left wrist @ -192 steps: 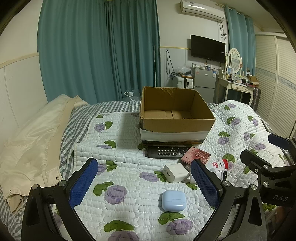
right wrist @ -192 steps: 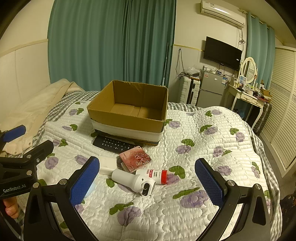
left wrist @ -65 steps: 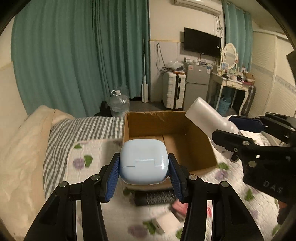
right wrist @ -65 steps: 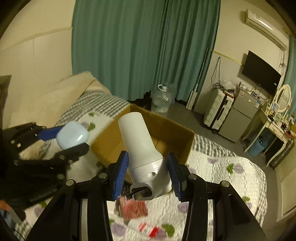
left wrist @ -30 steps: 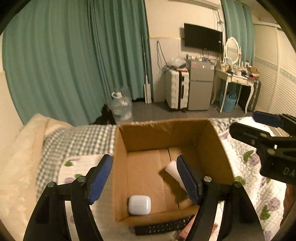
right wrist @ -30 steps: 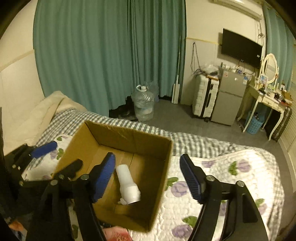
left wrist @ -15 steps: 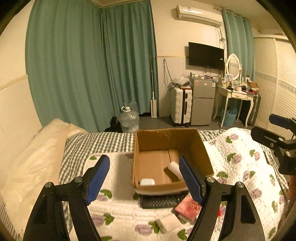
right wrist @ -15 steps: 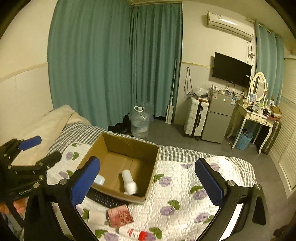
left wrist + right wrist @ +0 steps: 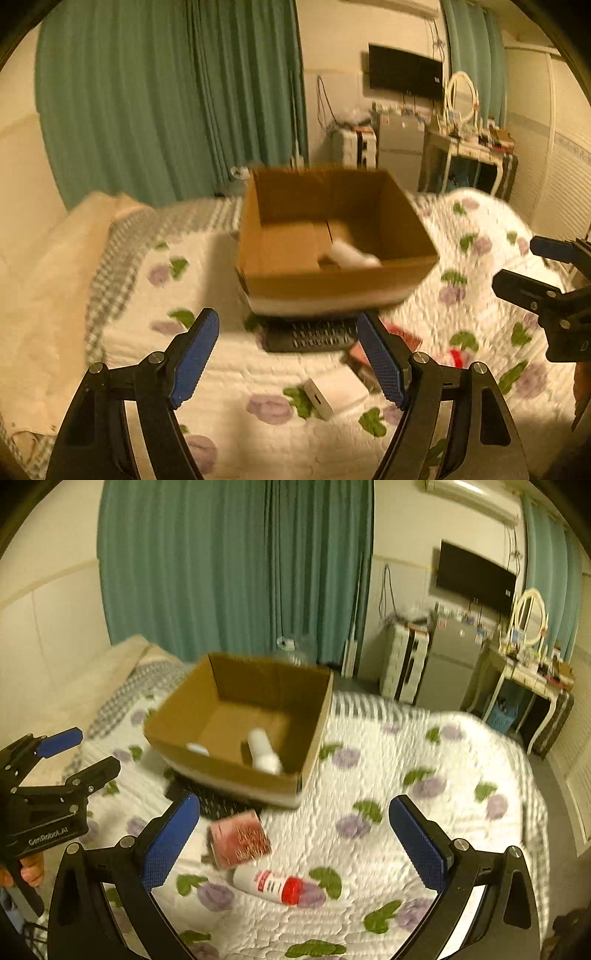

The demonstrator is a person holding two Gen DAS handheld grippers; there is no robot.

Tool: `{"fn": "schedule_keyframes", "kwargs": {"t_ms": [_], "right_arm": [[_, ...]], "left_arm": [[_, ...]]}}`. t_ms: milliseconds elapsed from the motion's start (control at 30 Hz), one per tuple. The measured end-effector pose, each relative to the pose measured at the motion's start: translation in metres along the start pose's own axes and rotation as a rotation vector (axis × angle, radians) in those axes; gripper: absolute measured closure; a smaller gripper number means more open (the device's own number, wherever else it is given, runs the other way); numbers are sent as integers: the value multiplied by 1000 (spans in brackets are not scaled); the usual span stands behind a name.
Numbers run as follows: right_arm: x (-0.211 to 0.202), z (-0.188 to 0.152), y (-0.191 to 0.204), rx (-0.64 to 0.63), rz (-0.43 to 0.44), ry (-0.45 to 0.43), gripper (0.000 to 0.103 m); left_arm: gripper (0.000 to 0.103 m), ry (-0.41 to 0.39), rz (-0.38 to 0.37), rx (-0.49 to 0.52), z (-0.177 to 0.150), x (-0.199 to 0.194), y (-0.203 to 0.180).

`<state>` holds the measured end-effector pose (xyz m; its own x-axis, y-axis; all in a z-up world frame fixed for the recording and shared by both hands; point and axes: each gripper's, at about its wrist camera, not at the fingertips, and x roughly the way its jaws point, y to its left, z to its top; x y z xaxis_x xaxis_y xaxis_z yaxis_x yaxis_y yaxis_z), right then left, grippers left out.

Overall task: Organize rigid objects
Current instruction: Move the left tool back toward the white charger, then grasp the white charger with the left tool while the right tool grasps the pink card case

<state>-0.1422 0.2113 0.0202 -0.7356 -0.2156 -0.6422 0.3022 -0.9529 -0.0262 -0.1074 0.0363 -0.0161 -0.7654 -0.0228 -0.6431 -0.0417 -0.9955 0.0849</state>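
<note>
A brown cardboard box [image 9: 332, 284] [image 9: 221, 764] stands on the bed. Inside lie a white bottle-shaped device [image 9: 263, 756] [image 9: 352, 255] and a pale blue case [image 9: 197, 748]. In front of the box lie a black remote [image 9: 308, 334] [image 9: 210, 802], a pink card box [image 9: 239, 838], a white bottle with a red cap [image 9: 269, 883] and a white charger [image 9: 334, 391]. My left gripper [image 9: 288, 360] is open and empty above the quilt, facing the remote. My right gripper [image 9: 293, 840] is open and empty above the pink box and the bottle.
The floral quilt [image 9: 424, 812] covers the bed, with a beige pillow [image 9: 44, 266] at the left. Teal curtains, a water jug, a suitcase, a fridge and a dressing table [image 9: 532, 672] stand beyond the bed.
Both grippers dropped their items into the box earlier. In the last half second both have come down and closer to the bed, open and empty.
</note>
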Motion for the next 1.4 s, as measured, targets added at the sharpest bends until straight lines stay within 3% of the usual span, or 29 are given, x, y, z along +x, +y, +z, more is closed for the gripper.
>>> {"fn": "schedule_keyframes", "kwargs": {"t_ms": [367, 533, 733, 933, 1067, 1400], "right_arm": [[74, -47, 2, 39, 41, 192, 0], [84, -49, 7, 25, 44, 215, 0], [91, -52, 3, 51, 51, 243, 0], [95, -53, 4, 45, 46, 256, 0], [96, -54, 4, 43, 43, 264, 1], [98, -61, 14, -7, 37, 314, 8]], "left_arm": [[23, 205, -111, 0, -57, 68, -11], [23, 250, -163, 23, -66, 80, -16], [23, 297, -172, 120, -74, 93, -34], [23, 312, -126, 202, -75, 107, -46], [31, 295, -139, 202, -77, 98, -43], [32, 209, -129, 76, -71, 54, -6]]}}
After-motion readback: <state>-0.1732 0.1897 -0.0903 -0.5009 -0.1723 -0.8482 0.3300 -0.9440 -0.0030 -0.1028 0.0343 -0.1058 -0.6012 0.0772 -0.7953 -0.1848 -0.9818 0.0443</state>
